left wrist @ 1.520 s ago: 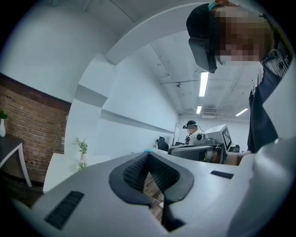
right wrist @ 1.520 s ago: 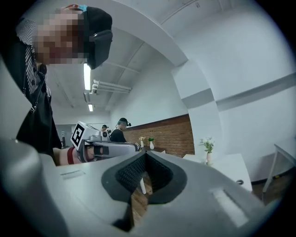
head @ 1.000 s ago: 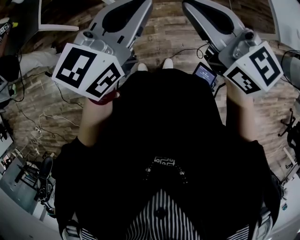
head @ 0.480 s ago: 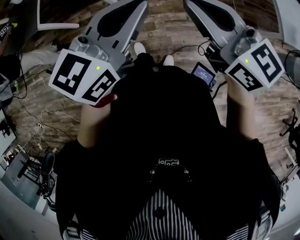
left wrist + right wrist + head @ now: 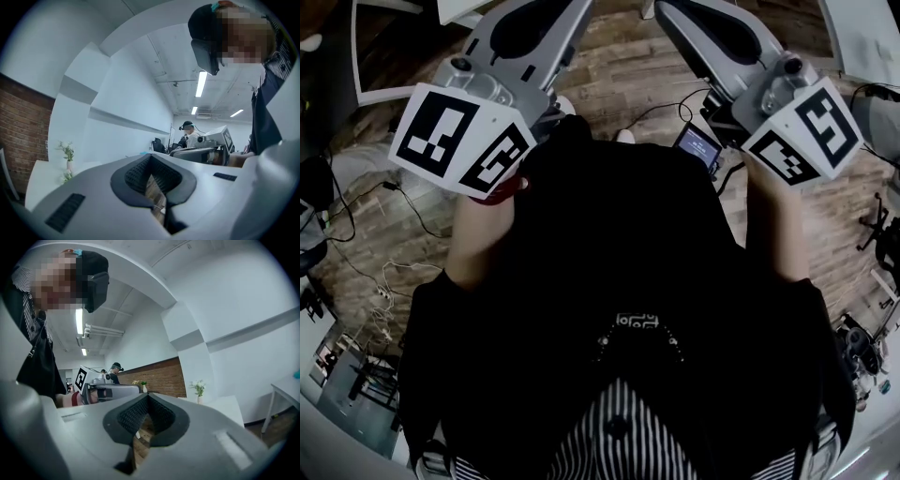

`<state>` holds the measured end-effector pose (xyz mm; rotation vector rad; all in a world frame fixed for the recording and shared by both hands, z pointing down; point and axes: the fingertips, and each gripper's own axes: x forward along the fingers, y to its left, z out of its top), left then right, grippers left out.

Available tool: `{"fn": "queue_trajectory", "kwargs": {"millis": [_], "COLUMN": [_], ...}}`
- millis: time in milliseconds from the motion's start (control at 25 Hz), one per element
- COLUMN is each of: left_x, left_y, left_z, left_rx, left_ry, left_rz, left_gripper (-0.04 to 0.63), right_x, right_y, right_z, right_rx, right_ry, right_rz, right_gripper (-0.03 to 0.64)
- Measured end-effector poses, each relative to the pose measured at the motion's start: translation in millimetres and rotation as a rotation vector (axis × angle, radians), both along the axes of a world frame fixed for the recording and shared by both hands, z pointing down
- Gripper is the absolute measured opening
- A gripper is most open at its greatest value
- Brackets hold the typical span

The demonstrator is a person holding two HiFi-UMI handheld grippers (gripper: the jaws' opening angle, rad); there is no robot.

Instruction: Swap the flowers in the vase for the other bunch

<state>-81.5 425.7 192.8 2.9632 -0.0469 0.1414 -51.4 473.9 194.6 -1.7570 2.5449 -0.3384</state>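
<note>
Standing well apart from white rectangular table.
Two grey two-jaw grippers: left gripper, right gripper, both clenched, empty.
One small white vase on table: likely light, tippy, breakable; steady by body.
One pale flower bunch in vase: soft thin stems, pinch low, gently.
Possibly second bunch, green sprig, on table near vase; too small to confirm.

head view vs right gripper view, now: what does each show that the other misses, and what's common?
Head view only: cables on the wood floor and a small screen device.
Right gripper view only: a vase of white flowers on a white table, a brick wall, ceiling lights, and the right gripper with its jaws together and nothing between them.
Both: the left gripper with its marker cube, and the wood floor.
</note>
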Motion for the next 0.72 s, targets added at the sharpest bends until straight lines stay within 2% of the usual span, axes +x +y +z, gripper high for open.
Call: {"fn": "queue_trajectory", "kwargs": {"millis": [80,400,560,720], "left_x": [5.9,12.6,5.9,-7.6], "left_y": [-17.0,-110.0,-160.0,-207.6], "left_z": [-0.9,2.5,13.6,33.5], "left_rx": [0.019,0.010,-0.005,0.010], "left_ry": [-0.004,-0.008,0.009,-0.006], "left_rz": [0.025,0.065,0.075,0.064], "left_gripper": [0.006,0.006,0.006,0.006], "right_x": [4.0,7.9,0.7,-4.6], "right_y": [-17.3,-107.5,-159.5,-208.2], "right_z": [-0.8,-4.4,4.3,18.8], "right_rx": [-0.003,-0.017,-0.029,-0.032], "right_ry": [0.012,0.028,0.043,0.058], "right_rz": [0.021,0.079,0.097,0.112], "right_gripper": [-0.002,-0.002,-0.002,-0.002]}}
